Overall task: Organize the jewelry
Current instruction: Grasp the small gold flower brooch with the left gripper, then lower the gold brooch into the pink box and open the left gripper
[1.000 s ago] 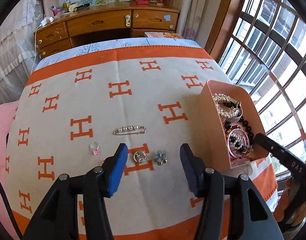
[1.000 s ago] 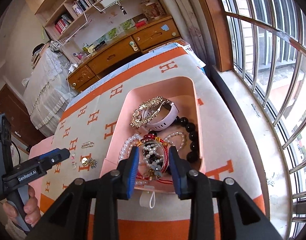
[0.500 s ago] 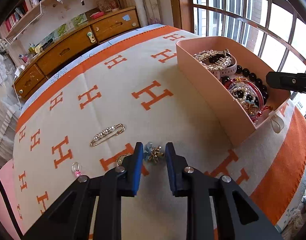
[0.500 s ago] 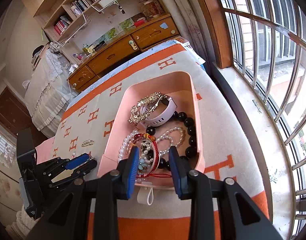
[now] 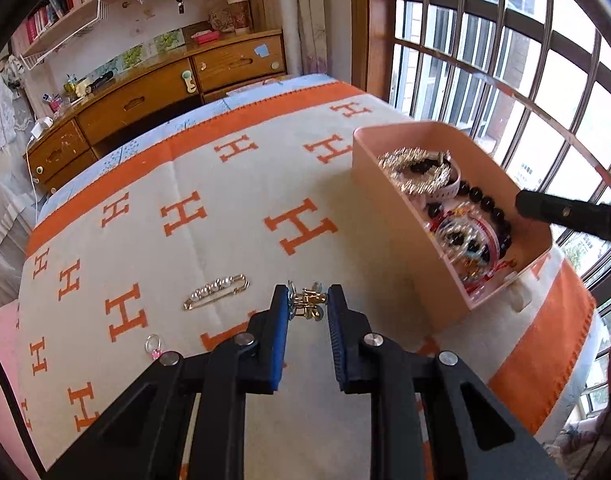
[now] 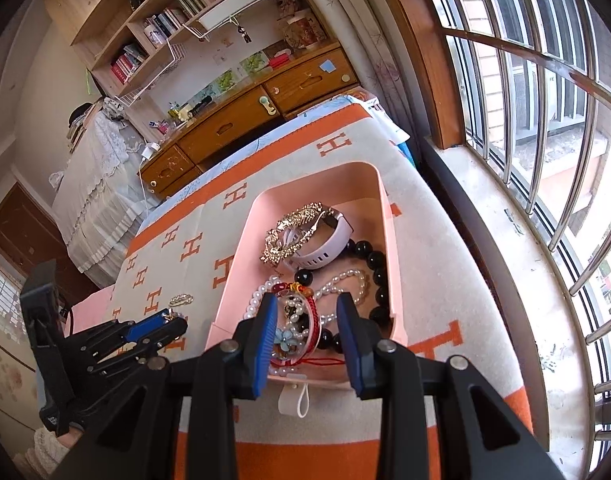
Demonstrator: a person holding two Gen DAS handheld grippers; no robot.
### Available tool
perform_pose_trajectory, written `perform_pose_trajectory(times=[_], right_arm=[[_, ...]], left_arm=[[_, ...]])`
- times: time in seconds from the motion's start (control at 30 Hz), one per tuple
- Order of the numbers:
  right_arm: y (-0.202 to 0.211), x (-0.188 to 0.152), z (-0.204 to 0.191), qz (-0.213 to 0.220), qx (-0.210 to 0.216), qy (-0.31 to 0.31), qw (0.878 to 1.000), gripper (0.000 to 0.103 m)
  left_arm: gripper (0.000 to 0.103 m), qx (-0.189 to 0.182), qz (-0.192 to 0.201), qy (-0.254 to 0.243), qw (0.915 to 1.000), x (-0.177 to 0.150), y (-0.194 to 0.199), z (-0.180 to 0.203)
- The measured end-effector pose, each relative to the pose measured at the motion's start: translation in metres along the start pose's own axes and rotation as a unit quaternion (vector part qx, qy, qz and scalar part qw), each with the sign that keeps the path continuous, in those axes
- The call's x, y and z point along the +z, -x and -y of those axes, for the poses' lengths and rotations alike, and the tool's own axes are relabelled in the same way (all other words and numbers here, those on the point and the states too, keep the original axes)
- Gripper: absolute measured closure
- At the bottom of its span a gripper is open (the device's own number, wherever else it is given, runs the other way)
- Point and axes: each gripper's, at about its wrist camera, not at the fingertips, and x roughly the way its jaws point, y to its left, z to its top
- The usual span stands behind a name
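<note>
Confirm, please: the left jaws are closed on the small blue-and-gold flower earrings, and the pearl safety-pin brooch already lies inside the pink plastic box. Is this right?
Not fully. The pearl safety-pin brooch is not inside the pink plastic box; it lies on the orange-and-cream blanket, as the left wrist view shows. The left gripper does have its jaws closed on the small blue-and-gold flower earrings.

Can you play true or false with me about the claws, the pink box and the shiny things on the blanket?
1. The left claw has a small gold trinket between its blue pads. True.
2. The pink box is empty. False: it holds bracelets and beads.
3. The pearl pin lies on the blanket. True.
4. The right claw is gripping the pearl pin. False: it hangs over the box, holding nothing.
5. The little pink ring is inside the box. False: it lies on the blanket.
</note>
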Motion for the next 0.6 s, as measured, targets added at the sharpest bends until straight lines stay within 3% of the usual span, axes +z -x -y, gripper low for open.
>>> perform_pose_trajectory(times=[0.27,0.43,0.6], right_arm=[[0.011,-0.007,-0.003,0.030,-0.020,0.017,0.999,0.072],[0.020,-0.009,0.005,0.059,-0.047,0.010,0.997,0.072],[0.023,-0.010,0.014,0.064,-0.055,-0.001,0.996,0.072]], left_arm=[[0.086,-0.081,0.067,-0.014,0.9944,0.047,0.036,0.039],[0.086,-0.125,0.059,-0.024,0.9901,0.064,0.015,0.070],[0.086,-0.156,0.020,-0.013,0.9875,0.072,-0.019,0.090]])
